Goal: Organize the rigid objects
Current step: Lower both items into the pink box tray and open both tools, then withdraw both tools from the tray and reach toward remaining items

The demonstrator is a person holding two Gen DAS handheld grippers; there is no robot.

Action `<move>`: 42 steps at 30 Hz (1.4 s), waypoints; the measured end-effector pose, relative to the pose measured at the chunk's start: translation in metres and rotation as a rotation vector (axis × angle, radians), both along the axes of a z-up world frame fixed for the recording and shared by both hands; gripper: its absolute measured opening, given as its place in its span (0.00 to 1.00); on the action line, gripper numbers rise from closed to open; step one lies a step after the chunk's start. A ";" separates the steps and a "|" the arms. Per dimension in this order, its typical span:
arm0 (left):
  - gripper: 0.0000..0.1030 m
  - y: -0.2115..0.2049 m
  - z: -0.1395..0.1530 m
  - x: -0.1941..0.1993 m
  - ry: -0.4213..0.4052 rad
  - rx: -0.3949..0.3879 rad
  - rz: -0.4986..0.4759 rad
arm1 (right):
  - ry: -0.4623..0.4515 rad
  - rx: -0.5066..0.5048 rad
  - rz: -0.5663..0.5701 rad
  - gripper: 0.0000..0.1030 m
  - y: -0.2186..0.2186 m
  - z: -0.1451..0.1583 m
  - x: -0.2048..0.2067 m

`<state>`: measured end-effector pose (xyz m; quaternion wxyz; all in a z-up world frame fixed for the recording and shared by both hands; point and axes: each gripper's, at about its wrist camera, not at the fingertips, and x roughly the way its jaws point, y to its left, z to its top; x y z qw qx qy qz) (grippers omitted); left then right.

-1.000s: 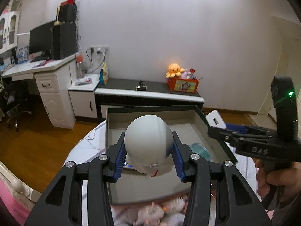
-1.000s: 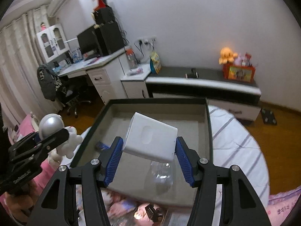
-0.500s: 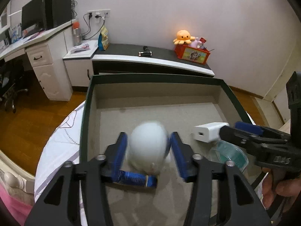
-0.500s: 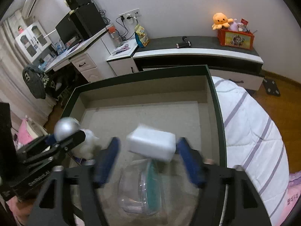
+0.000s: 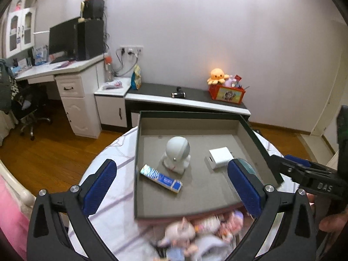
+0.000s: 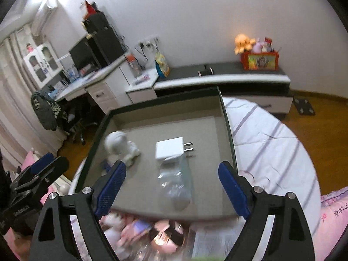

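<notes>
An orange plush octopus (image 5: 217,76) sits on top of a red storage box (image 5: 226,92) at the right end of a low dark-topped cabinet (image 5: 189,101) along the white wall. A small black object (image 5: 178,94) lies near the middle of that cabinet top, and a colourful snack bag (image 5: 136,80) stands at its left end. Left of it a white counter (image 5: 58,68) carries a black monitor (image 5: 62,38) and a tall black computer tower (image 5: 91,38). A bottle with an orange cap (image 5: 108,70) stands beside the wall sockets (image 5: 130,50). An office chair (image 5: 26,106) stands on the wooden floor (image 5: 43,152). A white glass-door cupboard (image 5: 18,32) hangs far left. The bed (image 6: 271,143) has a white, purple-striped cover.
</notes>
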<state>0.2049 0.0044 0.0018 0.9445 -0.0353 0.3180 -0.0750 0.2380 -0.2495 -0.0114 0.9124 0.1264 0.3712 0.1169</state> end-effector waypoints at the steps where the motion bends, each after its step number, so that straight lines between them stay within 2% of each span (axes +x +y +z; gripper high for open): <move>1: 1.00 0.001 0.005 -0.013 -0.018 0.001 0.006 | -0.023 -0.008 -0.006 0.86 0.001 0.005 -0.013; 9: 1.00 0.004 0.025 -0.089 -0.099 0.015 0.033 | -0.157 -0.063 -0.044 0.86 0.006 0.024 -0.108; 19: 1.00 0.002 0.025 -0.158 -0.150 0.016 0.076 | -0.214 -0.124 -0.098 0.86 0.008 0.015 -0.173; 27: 1.00 0.008 0.010 -0.177 -0.123 0.012 0.100 | -0.221 -0.136 -0.087 0.86 0.015 0.011 -0.194; 42: 1.00 0.014 0.002 -0.187 -0.123 0.017 0.113 | -0.205 -0.149 -0.062 0.86 0.032 0.005 -0.196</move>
